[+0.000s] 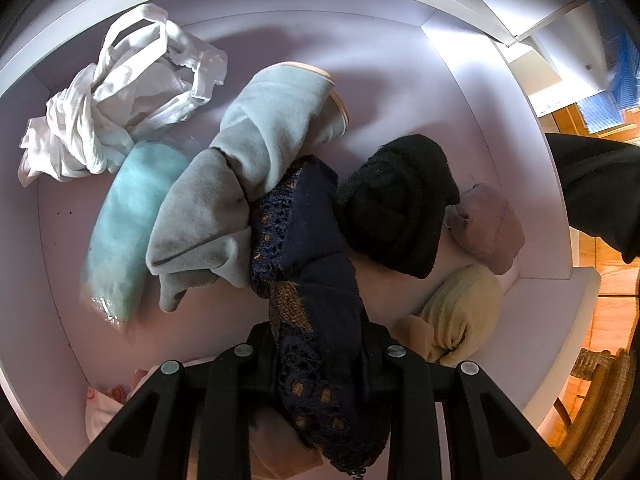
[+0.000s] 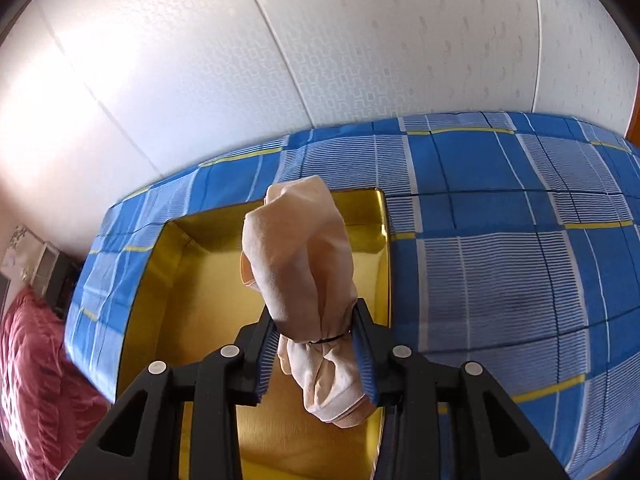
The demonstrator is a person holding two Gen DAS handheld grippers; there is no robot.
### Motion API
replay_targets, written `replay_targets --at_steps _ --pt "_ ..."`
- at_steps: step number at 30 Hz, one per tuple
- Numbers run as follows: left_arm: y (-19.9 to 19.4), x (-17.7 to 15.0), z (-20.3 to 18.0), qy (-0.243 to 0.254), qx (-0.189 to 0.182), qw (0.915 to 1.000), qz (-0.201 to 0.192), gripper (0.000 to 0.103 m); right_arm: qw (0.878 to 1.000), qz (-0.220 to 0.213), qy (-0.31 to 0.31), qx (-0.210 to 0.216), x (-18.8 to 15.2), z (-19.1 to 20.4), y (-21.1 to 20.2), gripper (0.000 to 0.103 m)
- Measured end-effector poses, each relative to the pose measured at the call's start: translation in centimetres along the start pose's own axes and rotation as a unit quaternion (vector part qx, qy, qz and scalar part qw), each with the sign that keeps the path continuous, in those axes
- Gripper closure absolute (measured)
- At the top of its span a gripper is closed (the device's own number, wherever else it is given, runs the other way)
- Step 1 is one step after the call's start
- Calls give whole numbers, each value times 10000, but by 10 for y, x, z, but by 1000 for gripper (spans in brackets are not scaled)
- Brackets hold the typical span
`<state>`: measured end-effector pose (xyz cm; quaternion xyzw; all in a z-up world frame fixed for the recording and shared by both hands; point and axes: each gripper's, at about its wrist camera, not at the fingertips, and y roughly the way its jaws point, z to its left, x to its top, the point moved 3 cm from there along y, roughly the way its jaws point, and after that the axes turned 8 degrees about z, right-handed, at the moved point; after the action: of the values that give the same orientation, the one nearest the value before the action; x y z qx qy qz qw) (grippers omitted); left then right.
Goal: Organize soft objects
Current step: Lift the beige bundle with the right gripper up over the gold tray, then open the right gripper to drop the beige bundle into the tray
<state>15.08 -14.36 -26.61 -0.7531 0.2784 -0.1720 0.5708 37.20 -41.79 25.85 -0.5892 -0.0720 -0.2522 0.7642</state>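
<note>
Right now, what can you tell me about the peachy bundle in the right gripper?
The peach bundle looks like soft, thin knit fabric rolled into a lump, with a thin dark band cinching its lower part. The right gripper is shut on it there, blue pads pressing both sides. It sticks up, tilted, above the gold box on the blue checked bedspread.

The left wrist camera looks steeply down, close into a white drawer (image 1: 460, 80); the right one faces a bed (image 2: 500, 260). They share nothing.

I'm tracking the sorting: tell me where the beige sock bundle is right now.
In the right wrist view, the beige sock bundle is clamped in the right gripper, above the gold box on the blue checked bedspread.
</note>
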Motion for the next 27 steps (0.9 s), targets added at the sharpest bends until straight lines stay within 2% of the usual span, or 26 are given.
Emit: replay_targets --at_steps 9,17,23,27 --pt "3 -3 -1 11 31 10000 -34 75 9986 129 443 -263 20 -7 35 68" --pt "2 -4 -1 22 25 10000 -43 75 9949 89 641 -775 29 -8 53 68" --pt "2 -3 0 12 3 10000 -43 75 9920 104 309 -1216 33 -2 59 67" --pt "2 -3 1 11 2 10000 -43 75 9882 -80 200 -1516 38 3 47 62"
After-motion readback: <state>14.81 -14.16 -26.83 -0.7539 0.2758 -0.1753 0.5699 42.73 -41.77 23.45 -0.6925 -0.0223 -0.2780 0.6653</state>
